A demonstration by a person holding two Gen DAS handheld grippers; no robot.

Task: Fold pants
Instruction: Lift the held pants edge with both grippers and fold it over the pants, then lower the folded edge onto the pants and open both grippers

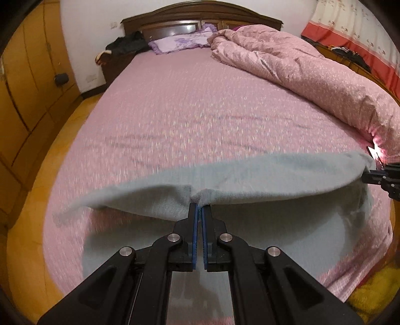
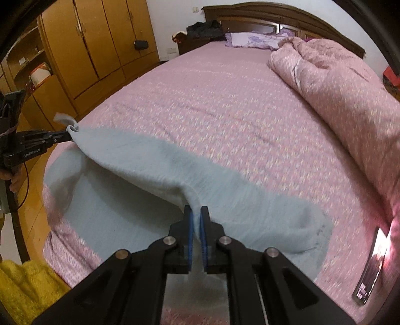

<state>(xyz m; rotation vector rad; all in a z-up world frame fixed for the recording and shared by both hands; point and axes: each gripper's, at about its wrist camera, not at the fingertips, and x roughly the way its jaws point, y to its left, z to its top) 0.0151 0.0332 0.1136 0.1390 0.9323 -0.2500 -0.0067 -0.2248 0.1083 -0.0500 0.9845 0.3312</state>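
1. Right now, your bed point(image 1: 200, 112) fills most of both views, under a pink patterned sheet, with a dark wooden headboard point(image 1: 200, 15) at the far end.
2. Your bunched pink quilt point(image 1: 300, 70) runs along the bed's right side, and a purple pillow point(image 1: 175, 42) sits by the headboard.
3. Your pale blue pants point(image 1: 262, 175) lie across the near end of the bed, their far edge lifted off the lower layer and stretched between your two tools.
4. Your left hand-held gripper point(image 1: 199, 207) is clamped tight on that raised edge.
5. Your right hand-held gripper point(image 2: 197, 212) is likewise pinched on the fabric, which runs between its blue pads.
6. Your phone point(image 2: 372, 265), screen lit, lies on the sheet just right of the pants.
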